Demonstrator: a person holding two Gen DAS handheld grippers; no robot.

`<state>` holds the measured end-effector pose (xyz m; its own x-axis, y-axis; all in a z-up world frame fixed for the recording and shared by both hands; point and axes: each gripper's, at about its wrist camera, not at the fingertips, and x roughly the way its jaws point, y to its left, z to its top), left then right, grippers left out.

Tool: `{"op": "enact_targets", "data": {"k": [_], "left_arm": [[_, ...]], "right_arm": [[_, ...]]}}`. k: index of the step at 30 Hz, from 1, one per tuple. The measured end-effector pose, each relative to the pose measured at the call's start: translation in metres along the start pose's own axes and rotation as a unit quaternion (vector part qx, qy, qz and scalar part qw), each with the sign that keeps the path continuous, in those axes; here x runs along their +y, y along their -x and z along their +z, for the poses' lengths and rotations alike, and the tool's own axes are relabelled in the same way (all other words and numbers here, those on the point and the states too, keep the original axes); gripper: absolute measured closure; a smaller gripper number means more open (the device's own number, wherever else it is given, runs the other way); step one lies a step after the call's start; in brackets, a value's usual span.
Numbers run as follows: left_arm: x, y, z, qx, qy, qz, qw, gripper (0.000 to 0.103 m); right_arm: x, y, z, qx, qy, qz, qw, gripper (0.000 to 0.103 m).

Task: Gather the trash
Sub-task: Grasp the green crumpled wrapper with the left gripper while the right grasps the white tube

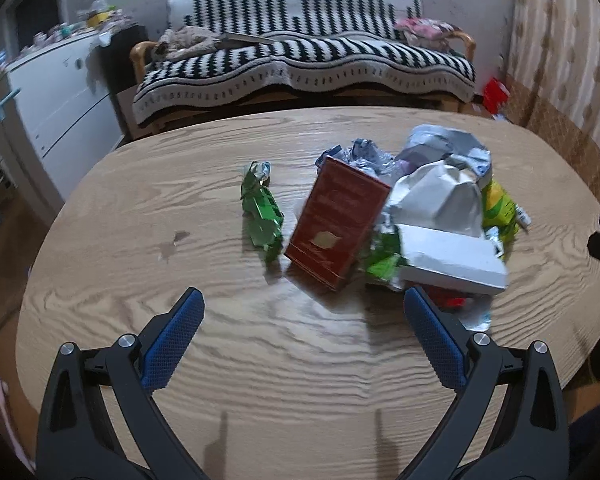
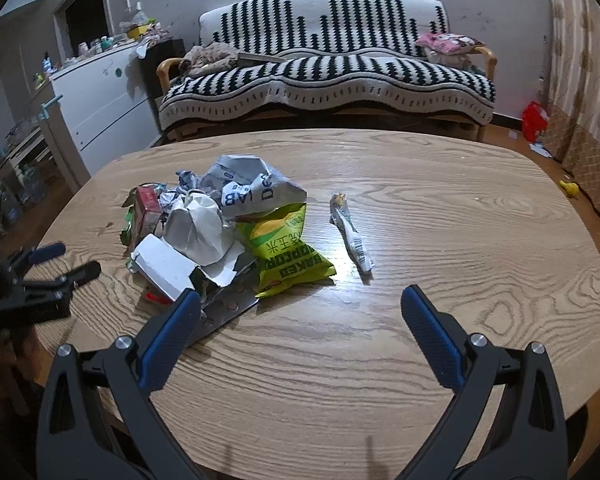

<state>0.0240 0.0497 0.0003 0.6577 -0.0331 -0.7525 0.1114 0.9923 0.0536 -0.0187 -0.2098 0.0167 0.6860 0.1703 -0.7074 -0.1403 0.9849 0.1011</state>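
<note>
Surface (image 1: 228, 360): oval, wood-grained, carrying a heap of trash at its middle.

Left gripper (image 1: 303, 300): hovering above the near edge, blue-padded fingers (image 1: 172, 344) standing wide apart and gripping nothing.

Right gripper (image 2: 300, 298): likewise hovering low over the near side, fingers (image 2: 430, 336) spread wide and holding nothing.

Red box (image 1: 337, 220): lying tilted at the left side of the heap, leaning against the wrappers.

Green foil wrapper (image 1: 261, 214): lying alone just beside the red box, on its left.

White box (image 1: 452, 258): lying open at the near side of the heap.

Silver bag (image 2: 256, 188): sitting crumpled at the back of the heap.

Yellow-green popcorn bag (image 2: 290, 252): lying at the right edge of the heap.

Thin white wrapper (image 2: 352, 236): lying apart, near the popcorn bag on its right.

Striped sofa (image 2: 324, 76): standing beyond the surface, against the wall.
</note>
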Motion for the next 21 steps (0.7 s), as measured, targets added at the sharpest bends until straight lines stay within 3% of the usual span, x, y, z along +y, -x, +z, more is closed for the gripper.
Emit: {"op": "enact_targets", "data": {"k": [2,4,10,15,21], "left_arm": [[0.005,-0.007,0.004,0.003,-0.019,-0.009,0.9998,0.005],[0.018,-0.017,0.011,0.001,-0.023,0.005,0.9997,0.005],[0.053,-0.058,0.034,0.035,0.049,0.006,0.9982,0.005],[0.064,-0.085,0.04,0.046,0.074,0.019,0.996,0.009],[0.063,-0.105,0.057,0.049,0.103,-0.001,0.9935,0.009]], "right_arm": [[-0.005,-0.007,0.002,0.007,0.001,0.006,1.0,0.006],[-0.01,-0.014,0.005,0.013,-0.004,0.01,1.0,0.006],[-0.019,-0.036,0.014,0.027,-0.016,-0.001,1.0,0.008],[-0.034,-0.063,0.023,0.047,-0.022,-0.026,0.998,0.015],[-0.042,-0.092,0.028,0.067,-0.028,-0.024,0.997,0.017]]}}
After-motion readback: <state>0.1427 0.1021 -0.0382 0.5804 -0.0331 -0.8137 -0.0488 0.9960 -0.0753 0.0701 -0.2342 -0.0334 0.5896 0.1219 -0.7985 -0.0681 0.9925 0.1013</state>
